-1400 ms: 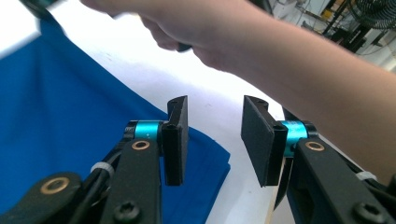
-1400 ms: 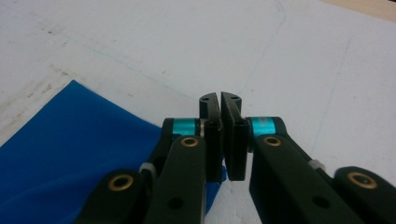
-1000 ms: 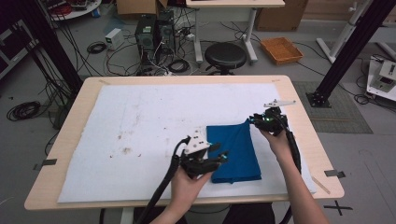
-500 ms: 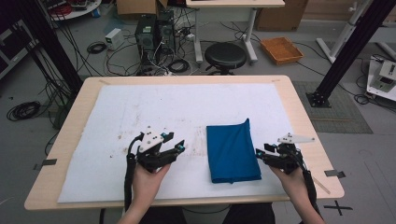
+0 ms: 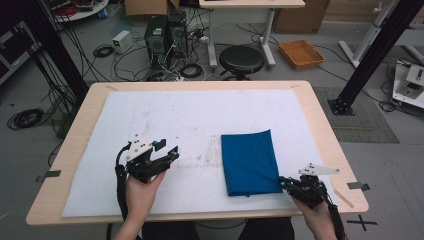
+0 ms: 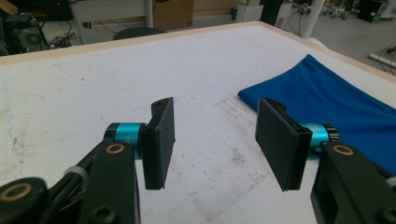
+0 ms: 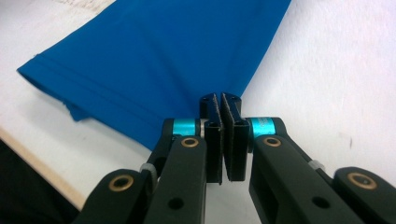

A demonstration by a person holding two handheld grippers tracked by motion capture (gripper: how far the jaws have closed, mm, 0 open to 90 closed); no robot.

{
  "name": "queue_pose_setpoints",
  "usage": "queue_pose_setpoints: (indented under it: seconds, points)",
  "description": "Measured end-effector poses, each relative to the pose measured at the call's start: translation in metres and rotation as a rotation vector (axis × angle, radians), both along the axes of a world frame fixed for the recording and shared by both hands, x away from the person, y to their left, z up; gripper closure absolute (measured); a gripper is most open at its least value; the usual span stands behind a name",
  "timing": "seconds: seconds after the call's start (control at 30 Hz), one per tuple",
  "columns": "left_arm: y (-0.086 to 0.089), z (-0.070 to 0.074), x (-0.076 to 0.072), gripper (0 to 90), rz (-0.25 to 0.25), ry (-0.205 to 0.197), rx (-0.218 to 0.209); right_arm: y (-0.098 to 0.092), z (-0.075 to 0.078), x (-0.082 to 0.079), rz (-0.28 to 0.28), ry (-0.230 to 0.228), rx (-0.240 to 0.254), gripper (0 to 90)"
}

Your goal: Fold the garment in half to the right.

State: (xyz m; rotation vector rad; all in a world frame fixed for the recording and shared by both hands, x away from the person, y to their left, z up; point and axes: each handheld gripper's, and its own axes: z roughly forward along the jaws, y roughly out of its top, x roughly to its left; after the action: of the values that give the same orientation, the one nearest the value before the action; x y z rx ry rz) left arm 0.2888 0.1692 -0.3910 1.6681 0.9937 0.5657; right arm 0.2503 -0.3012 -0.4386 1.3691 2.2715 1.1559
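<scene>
Your right gripper (image 5: 281, 183) sits at the near right corner of the folded blue cloth (image 5: 250, 161), low over the white mat (image 5: 190, 115) that covers the wooden table (image 5: 320, 125). In the right gripper view its jaws have just been closing and now stand pressed together, pad against pad, at the cloth's corner (image 7: 223, 105); whether any fabric is pinched between them you cannot tell from here, since the tips hide the very edge. The cloth (image 7: 154, 60) spreads away from the tips, its hemmed edge lying toward the table's near side.

Your left gripper (image 5: 167, 150) hovers over the stained part of the mat, well apart from the cloth and to its left. Its jaws have just been opening further and stand wide, with nothing between the pads (image 6: 161, 135); in that view only bare mat shows in the gap, and the cloth (image 6: 336, 102) lies off to the right.

The cloth lies flat, right of the mat's middle, its long sides running away from you.
</scene>
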Motion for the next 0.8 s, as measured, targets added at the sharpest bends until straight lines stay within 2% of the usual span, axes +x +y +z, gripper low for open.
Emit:
queue_pose_setpoints:
  seconds: [0.1,0.2,0.27,0.33,0.4,0.53,0.57,0.7,0.77,0.8]
  points:
    - [0.003,0.001,0.0,47.5,0.002,-0.004,-0.004,-0.002,-0.003,-0.005,-0.011,0.011,-0.015,87.9]
    - [0.003,0.001,0.0,47.5,0.003,-0.006,-0.002,-0.005,-0.005,-0.004,-0.027,0.015,-0.02,80.1]
    - [0.002,0.001,0.0,47.4,0.001,-0.004,0.0,-0.007,-0.003,-0.001,-0.036,0.004,-0.005,77.4]
    - [0.002,0.001,0.001,47.4,-0.001,-0.007,0.002,-0.007,0.004,0.007,-0.047,-0.031,0.0,76.3]
    - [0.002,0.001,0.001,47.4,0.001,-0.008,0.005,-0.007,0.012,0.018,-0.057,-0.054,0.003,75.3]
    - [0.004,0.0,0.002,47.1,0.005,-0.01,0.011,-0.003,0.028,0.059,-0.096,-0.085,0.031,74.3]
    - [0.004,-0.001,0.002,47.0,0.007,-0.011,0.008,0.0,0.031,0.071,-0.104,-0.104,0.02,73.9]
    - [0.007,-0.004,0.005,45.8,0.009,-0.002,0.007,0.006,0.033,0.11,-0.128,-0.11,0.05,70.4]
    - [0.009,-0.005,0.006,45.7,0.01,0.0,0.007,0.011,0.029,0.13,-0.155,-0.102,0.018,69.6]
    - [0.01,-0.005,0.006,45.6,0.009,0.001,0.006,0.012,0.027,0.138,-0.164,-0.09,0.029,69.0]
